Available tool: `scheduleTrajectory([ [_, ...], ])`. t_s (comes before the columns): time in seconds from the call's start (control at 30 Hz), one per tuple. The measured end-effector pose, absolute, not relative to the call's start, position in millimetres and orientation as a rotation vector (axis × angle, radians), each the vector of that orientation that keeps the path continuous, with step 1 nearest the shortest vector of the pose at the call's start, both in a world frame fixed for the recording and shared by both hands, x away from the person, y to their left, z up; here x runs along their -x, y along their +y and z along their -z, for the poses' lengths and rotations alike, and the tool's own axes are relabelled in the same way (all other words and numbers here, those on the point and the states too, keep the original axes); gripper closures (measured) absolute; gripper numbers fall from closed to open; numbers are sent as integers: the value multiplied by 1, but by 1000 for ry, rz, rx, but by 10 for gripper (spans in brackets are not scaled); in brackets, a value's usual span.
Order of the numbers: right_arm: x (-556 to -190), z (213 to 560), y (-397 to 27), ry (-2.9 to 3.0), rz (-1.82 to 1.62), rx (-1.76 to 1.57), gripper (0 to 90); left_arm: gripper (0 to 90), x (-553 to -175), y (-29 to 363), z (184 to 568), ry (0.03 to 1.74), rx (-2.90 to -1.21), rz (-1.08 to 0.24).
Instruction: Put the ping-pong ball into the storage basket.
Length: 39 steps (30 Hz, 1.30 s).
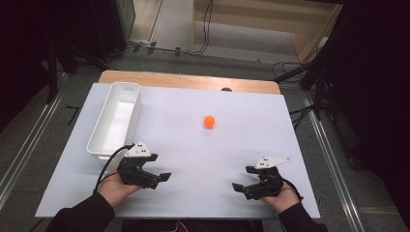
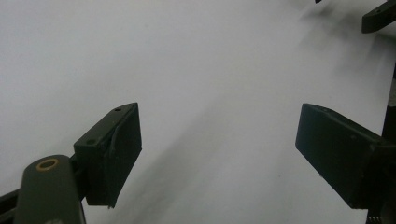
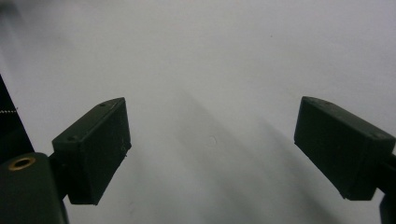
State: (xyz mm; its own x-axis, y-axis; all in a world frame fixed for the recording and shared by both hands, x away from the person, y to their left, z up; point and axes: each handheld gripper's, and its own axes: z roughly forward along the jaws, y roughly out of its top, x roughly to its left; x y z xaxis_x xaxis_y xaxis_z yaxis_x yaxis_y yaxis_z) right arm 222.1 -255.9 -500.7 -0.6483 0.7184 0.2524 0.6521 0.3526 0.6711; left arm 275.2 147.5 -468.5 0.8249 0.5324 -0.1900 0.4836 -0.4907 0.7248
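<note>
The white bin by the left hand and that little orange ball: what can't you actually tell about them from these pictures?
- White bin, high view: the near end of its floor is hidden behind its own front wall and the left gripper.
- Orange ball, high view: too small to tell its material or surface.
- Small dark spot at the table's far edge, high view: too small to identify.

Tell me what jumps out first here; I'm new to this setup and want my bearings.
The orange ball stands out, alone on the white table right of centre. A long white bin lies along the left side. Near the front edge, the left gripper and right gripper face each other, jaws open and holding nothing.
</note>
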Motion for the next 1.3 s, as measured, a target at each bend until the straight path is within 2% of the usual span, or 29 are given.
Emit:
scheduleTrajectory([
  [0.8, -223, 501, -256, 2505, -1186, -1282, 95, 131, -288, 124, 468, 742, -2181, -129],
  [1.3, -222, 500, -257, 2502, -1188, -1281, 94, 131, -307, 112, 464, 751, -2170, -104],
])
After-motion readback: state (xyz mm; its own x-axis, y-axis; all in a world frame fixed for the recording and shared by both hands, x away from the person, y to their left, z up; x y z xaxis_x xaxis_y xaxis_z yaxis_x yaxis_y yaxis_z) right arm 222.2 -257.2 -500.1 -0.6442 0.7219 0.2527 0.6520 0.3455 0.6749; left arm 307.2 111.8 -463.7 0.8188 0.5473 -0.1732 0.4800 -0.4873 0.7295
